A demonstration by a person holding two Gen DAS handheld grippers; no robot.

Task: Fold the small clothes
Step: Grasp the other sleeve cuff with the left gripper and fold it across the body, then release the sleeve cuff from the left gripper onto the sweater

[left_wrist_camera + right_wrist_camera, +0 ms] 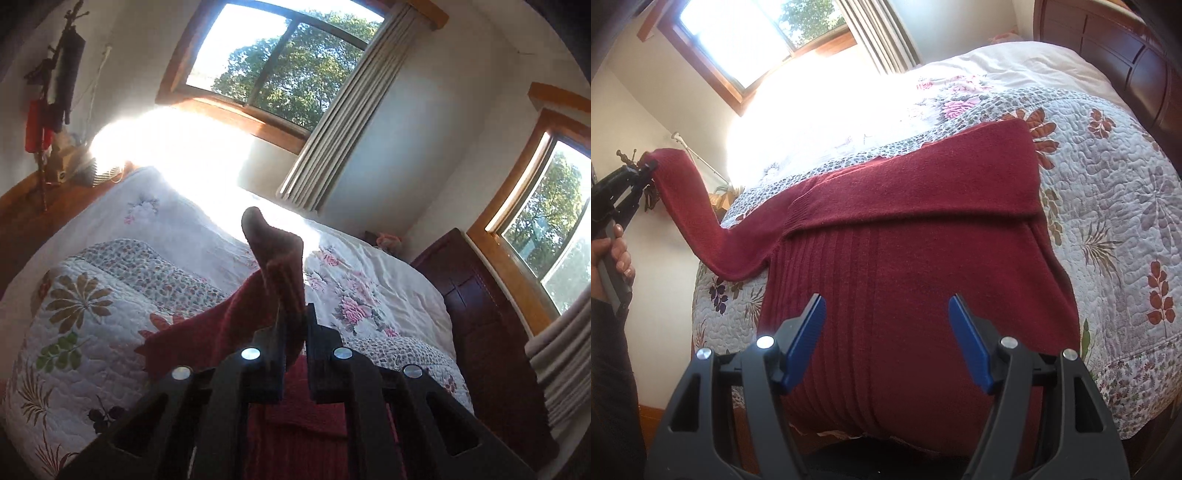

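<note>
A dark red knitted sweater (916,258) lies flat on the bed, its right sleeve folded across the chest. My left gripper (295,317) is shut on the cuff of the left sleeve (273,258) and holds it up off the bed. From the right wrist view that gripper (646,168) shows at the far left, with the left sleeve (683,210) stretched up from the shoulder. My right gripper (886,325) hovers open above the ribbed lower body of the sweater, blue pads (809,332) wide apart, nothing between them.
A floral quilt (1108,206) covers the bed. A dark wooden cabinet (480,302) stands at the bed's far side under a window (546,221). Behind the bed are a second window (280,59) and grey curtains (343,122). A hand (613,254) grips the left tool.
</note>
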